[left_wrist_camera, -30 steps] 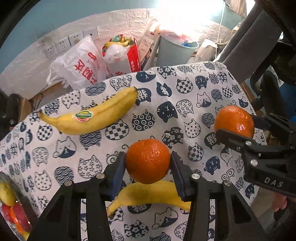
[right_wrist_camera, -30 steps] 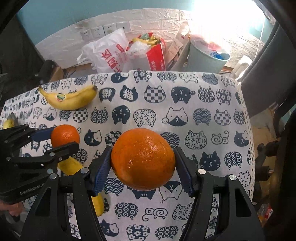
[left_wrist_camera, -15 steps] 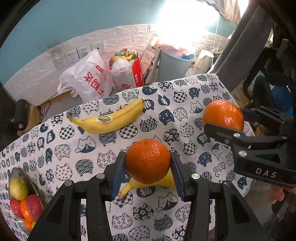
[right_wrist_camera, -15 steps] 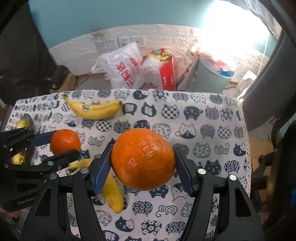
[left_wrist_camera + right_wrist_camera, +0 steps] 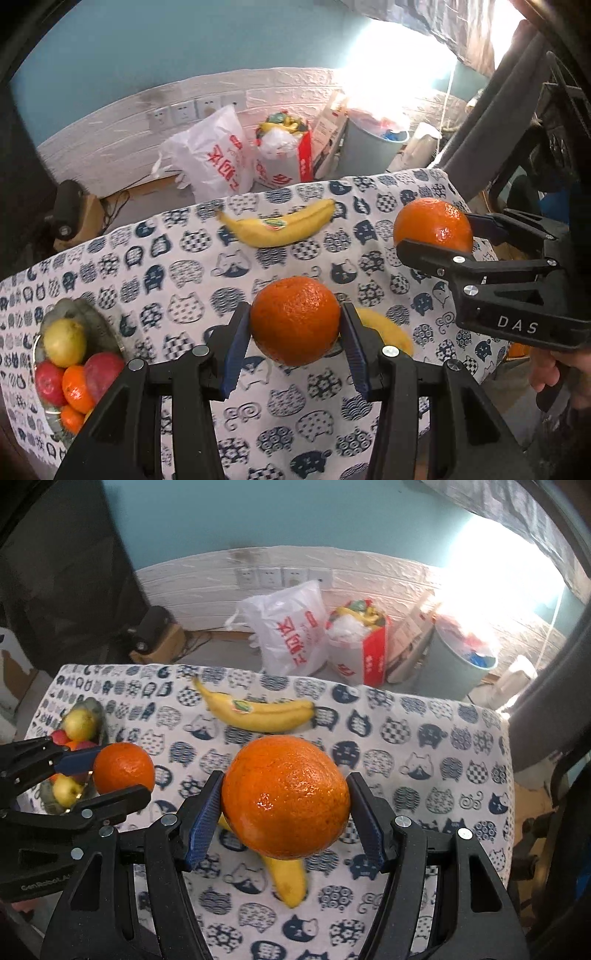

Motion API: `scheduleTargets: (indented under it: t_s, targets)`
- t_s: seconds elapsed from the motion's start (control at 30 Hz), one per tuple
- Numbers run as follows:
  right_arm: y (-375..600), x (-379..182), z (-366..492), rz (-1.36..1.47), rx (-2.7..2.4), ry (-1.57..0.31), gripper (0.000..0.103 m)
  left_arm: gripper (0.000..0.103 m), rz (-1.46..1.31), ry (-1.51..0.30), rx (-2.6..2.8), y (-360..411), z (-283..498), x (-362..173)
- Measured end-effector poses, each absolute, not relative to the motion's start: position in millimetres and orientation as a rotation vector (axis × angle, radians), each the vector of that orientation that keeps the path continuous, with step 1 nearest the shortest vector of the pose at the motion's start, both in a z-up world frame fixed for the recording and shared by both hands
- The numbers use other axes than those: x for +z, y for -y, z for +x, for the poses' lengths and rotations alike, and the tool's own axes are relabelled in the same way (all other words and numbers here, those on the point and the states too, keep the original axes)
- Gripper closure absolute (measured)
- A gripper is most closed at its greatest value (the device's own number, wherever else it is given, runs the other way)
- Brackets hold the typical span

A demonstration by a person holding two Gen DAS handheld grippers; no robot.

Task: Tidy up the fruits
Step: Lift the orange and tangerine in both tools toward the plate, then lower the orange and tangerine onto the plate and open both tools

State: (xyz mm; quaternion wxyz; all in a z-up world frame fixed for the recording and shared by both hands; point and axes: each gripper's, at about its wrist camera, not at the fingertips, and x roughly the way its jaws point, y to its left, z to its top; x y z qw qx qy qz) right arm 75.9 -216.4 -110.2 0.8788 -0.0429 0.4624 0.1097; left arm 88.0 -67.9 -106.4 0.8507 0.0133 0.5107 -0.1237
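The surface [image 5: 192, 266], draped in a white cloth printed with navy cat faces, had dropped well below both claws compared with a second earlier, and more of it showed, so both fruits had been lifted clear and the carry looked under way. At its left end the shallow grey bowl [image 5: 92, 325], heaped with a yellow-green fruit, red fruits and small oranges, had come into sight, probably the destination. A long yellow banana with a sticker [image 5: 277, 230] lay near the far edge, and a second yellow banana [image 5: 288, 878] lay directly under the raised fruit, mostly hidden, so its full length could not be judged. The right claw [image 5: 286, 806] was clamped on a large round orange [image 5: 286, 797], and the left claw [image 5: 293, 325] was closed around a smaller orange [image 5: 294, 319]. The two claws hung close beside each other, so they could crowd one another at the full bowl. Beyond the surface stood a white plastic bag [image 5: 288, 631] and a pale blue bin [image 5: 454, 672].
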Motion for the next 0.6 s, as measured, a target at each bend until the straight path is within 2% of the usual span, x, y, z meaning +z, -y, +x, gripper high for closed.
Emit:
scheduleTargets:
  t_s: [0.6]
  targets:
    - [116.6, -111.9, 86.5, -0.159, 0.373, -0.982, 0.037, 0.054, -0.087, -1.069, -0.121, -34.4, 58.9, -105.1]
